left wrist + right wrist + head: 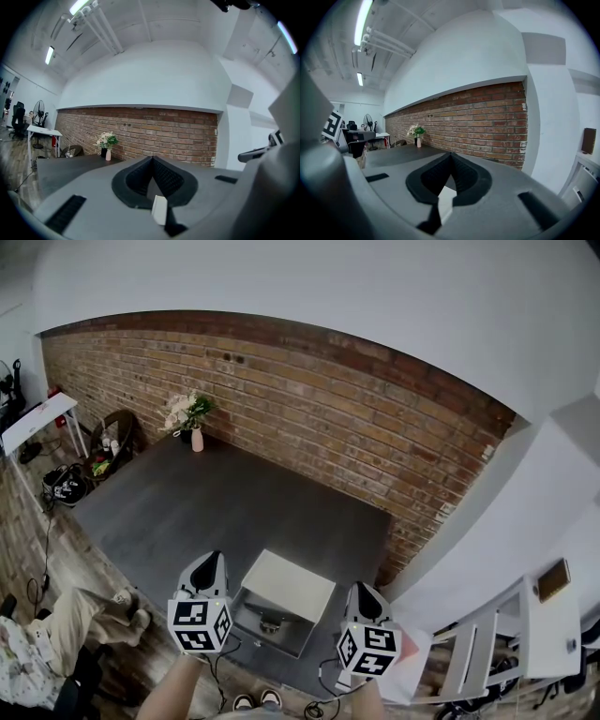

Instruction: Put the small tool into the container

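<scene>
The left gripper [214, 559] and right gripper [361, 589], jaws together and empty, are flanking the open container [292, 585] lying between them.

1. Grippers: two, left gripper [210, 561] and right gripper [362, 591].
2. Container [291, 582]: one.
3. Table [234, 507]: one.
4. Vase [197, 440]: one, holding flowers.
5. Desk [37, 421]: one, white.
6. Fan [38, 108]: one.
7. Bystander [66, 629]: one, partly in view.

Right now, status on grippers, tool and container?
Shut, empty: left gripper, right gripper. Open container on table between them; small item inside, maybe the tool. Nothing blocking.
</scene>
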